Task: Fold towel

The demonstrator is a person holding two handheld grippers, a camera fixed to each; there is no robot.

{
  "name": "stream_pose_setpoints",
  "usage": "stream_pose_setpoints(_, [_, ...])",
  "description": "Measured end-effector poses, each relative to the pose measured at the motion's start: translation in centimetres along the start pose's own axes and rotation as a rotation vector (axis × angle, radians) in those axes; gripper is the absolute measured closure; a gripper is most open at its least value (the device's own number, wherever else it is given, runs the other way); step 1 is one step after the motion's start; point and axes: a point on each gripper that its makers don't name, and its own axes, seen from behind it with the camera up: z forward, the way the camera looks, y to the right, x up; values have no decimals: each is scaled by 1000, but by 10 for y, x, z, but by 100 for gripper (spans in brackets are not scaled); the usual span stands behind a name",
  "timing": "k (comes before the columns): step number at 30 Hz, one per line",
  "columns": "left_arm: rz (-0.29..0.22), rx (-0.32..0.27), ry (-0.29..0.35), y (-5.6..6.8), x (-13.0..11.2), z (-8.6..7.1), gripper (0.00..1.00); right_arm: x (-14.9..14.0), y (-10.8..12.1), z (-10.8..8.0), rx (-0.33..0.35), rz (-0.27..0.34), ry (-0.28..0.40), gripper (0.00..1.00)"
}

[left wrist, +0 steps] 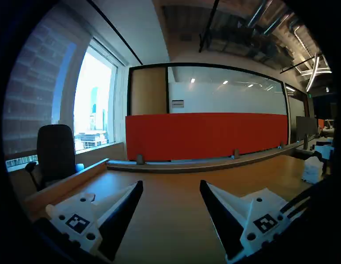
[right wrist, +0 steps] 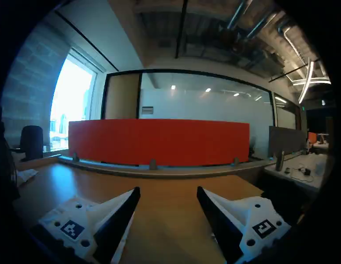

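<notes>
Left gripper [left wrist: 170,182] camera skims low over a wooden desk [left wrist: 179,229], facing a red partition [left wrist: 205,136] near ahead, window [left wrist: 93,105] at left. Right gripper [right wrist: 168,188] camera faces likewise from farther off; both views share desk, partition and glass wall [left wrist: 223,94].

desk [left wrist: 170,207]: open ahead | red divider [left wrist: 205,136]: bars far edge | office chair [left wrist: 56,152]: left
</notes>
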Motion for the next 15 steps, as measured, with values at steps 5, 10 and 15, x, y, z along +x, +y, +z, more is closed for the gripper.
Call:
stream_pose_setpoints(5, [-10, -1, -9, 0, 18, -3, 5, 31, -2, -2, 5, -8, -2, 0])
stream_pose_setpoints(10, [-33, 1, -17, -1, 39, -5, 5, 58, -2, -4, 2, -3, 0, 0])
stream_pose_setpoints(15, [-42, -6, -18, 0, 59, -7, 5, 79, -2, -5, -3, 2, -2, 0])
